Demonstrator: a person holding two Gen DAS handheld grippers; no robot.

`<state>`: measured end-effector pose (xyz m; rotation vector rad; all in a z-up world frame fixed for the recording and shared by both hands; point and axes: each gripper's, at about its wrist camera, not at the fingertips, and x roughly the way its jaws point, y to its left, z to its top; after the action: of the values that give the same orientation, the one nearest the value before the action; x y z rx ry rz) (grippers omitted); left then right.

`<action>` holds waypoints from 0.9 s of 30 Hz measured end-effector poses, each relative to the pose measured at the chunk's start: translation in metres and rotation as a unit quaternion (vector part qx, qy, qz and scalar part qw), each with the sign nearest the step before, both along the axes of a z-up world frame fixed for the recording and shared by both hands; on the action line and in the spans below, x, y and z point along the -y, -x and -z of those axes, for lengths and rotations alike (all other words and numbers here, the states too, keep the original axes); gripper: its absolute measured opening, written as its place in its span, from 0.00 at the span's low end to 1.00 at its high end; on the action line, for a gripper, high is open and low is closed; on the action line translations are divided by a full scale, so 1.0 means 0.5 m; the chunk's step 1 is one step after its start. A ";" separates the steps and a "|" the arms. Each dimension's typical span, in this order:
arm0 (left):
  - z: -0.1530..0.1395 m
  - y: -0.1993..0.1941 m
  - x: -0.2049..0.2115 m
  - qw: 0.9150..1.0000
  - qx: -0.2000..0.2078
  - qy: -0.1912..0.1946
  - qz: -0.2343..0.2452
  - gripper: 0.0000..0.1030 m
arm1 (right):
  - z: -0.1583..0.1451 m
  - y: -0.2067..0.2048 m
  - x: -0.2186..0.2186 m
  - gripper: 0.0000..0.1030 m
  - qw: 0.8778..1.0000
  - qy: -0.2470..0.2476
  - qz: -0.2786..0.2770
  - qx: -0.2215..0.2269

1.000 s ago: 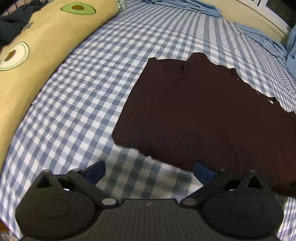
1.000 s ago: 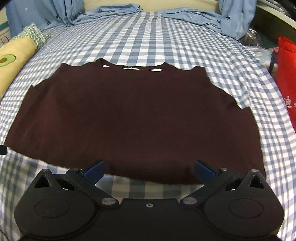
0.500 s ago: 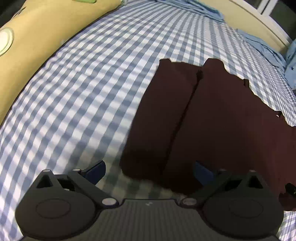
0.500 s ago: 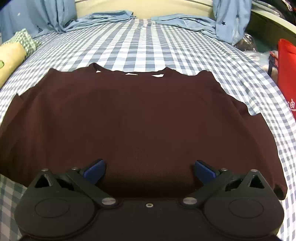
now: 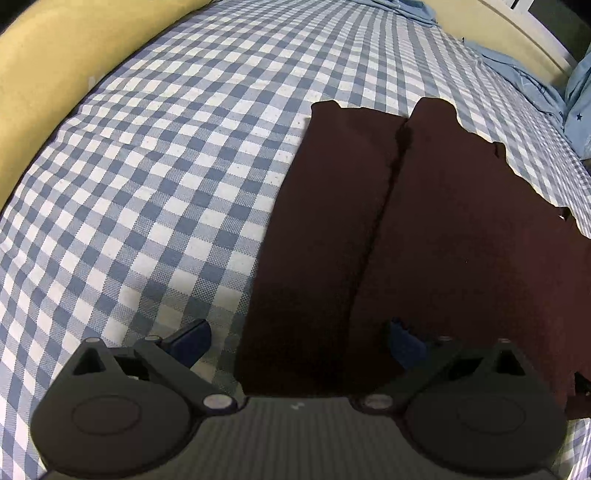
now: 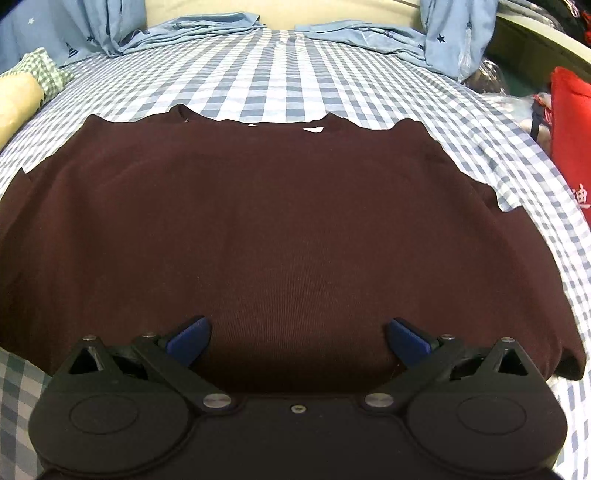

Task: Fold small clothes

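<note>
One dark maroon T-shirt (image 6: 280,221) lies flat on the bed (image 6: 280,81), which is covered in a blue-and-white checked sheet. In the right wrist view its neckline points away toward the head of the bed, where blue bedding (image 6: 207,29) is bunched, and its hem lies nearest the camera, so its collar-to-hem axis runs along the bed while the spread cloth looks wider across than deep. Its left side has been turned inward: in the left wrist view one folded strip of the T-shirt (image 5: 461,229) lies beside the main body, with a dark crease running from the collar end down toward the hem.

The left gripper (image 5: 297,341) has its fingers wide apart and holds nothing; the hem corner of the folded strip lies between them, one finger (image 5: 188,338) over bare sheet just off the cloth's edge, the other over the maroon fabric. The right gripper (image 6: 297,338) also has its fingers spread and empty, both tips over the hem, roughly at its middle.

A yellow pillow (image 5: 55,66) lies along the bed's left edge, and one red bag (image 6: 572,147) sits off the right edge.
</note>
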<state>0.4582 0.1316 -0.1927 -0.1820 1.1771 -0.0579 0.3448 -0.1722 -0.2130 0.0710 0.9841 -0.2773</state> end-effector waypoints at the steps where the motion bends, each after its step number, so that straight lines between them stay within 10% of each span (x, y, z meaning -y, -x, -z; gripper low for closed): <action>1: 0.000 -0.001 0.000 1.000 -0.001 0.000 -0.001 0.99 | 0.001 0.002 0.001 1.00 1.000 -0.002 0.001 0.002; 16: -0.023 -0.006 0.021 1.000 0.007 -0.006 -0.005 0.54 | 0.000 -0.015 0.022 1.00 1.000 -0.025 -0.009 -0.015; 21: -0.063 0.007 0.068 0.998 0.035 -0.050 0.012 0.10 | -0.007 -0.026 0.021 1.00 0.999 -0.024 -0.015 -0.031; 27: -0.130 0.034 0.095 0.995 0.080 -0.051 -0.009 0.02 | -0.021 -0.028 0.031 1.00 0.998 -0.037 -0.036 -0.033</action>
<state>0.4414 0.0840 -0.1276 -0.0951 1.0163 0.0040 0.3587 -0.1879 -0.2027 0.0942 1.0599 -0.1783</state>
